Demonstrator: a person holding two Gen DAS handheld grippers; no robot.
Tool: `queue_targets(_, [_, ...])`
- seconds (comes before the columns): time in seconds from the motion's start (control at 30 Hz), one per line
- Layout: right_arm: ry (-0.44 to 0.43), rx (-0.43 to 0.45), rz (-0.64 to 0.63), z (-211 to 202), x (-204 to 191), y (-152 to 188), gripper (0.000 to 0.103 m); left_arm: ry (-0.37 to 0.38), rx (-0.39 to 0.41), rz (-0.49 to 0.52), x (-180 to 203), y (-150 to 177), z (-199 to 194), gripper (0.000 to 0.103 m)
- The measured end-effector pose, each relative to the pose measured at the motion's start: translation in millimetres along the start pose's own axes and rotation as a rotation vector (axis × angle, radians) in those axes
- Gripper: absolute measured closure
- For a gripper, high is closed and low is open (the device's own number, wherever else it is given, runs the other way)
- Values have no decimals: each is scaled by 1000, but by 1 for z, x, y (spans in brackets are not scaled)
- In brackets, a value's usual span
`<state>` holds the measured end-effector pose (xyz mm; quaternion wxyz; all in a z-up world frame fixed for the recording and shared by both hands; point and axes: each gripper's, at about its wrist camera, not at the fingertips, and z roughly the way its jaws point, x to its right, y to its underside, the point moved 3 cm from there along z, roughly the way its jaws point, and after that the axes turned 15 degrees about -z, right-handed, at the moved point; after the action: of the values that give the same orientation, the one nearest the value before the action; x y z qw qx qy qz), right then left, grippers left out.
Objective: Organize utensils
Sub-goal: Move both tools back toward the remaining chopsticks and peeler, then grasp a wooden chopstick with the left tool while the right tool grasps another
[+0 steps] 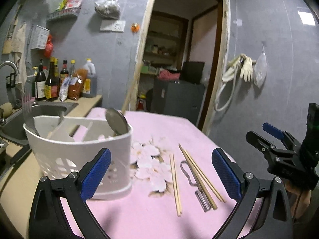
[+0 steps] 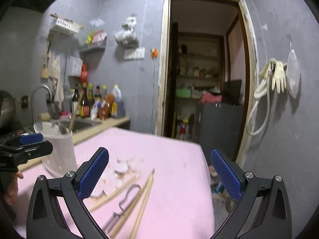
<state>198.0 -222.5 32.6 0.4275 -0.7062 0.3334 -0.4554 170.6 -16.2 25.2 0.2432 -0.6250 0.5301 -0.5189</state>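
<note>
Partly done: spoon (image 1: 116,121) and fork (image 1: 27,107) already upright in the white caddy (image 1: 79,155) at ten o'clock. Left on the pink cloth (image 1: 159,127) at five o'clock: chopsticks (image 1: 175,185) and a peeler (image 1: 196,185) (partly under a crossed pair). Left gripper (image 1: 161,175) and right gripper (image 2: 159,176) both spread wide, empty.

Utensil holder (image 1: 83,155) on the table (image 1: 139,219) at left, spoon (image 1: 116,121) standing inside. To its right, two chopstick pairs (image 1: 175,185) flat on the table, peeler (image 1: 194,181) under the right pair. Sink (image 1: 39,109) behind the holder
</note>
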Motion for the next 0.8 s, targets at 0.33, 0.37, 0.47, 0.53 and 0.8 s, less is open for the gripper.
queue_targets(0.33, [-48,-208,21,22,10,37,0,17,-171,15,11,21,29,4])
queue_targets(0.37, [-59,-237,22,26,9,41,0,19,-192,14,12,23,32,5])
queue_targets(0.47, [-96,-296,40,34,10,51,1,13,-229,14,12,28,41,6])
queue_targets(0.53, [-114,-323,49,37,9,57,6,13,-250,19,13,31,45,12])
queue_targets(0.8, [-188,-415,50,52,3,70,22,-11,-398,22,11,43,77,53])
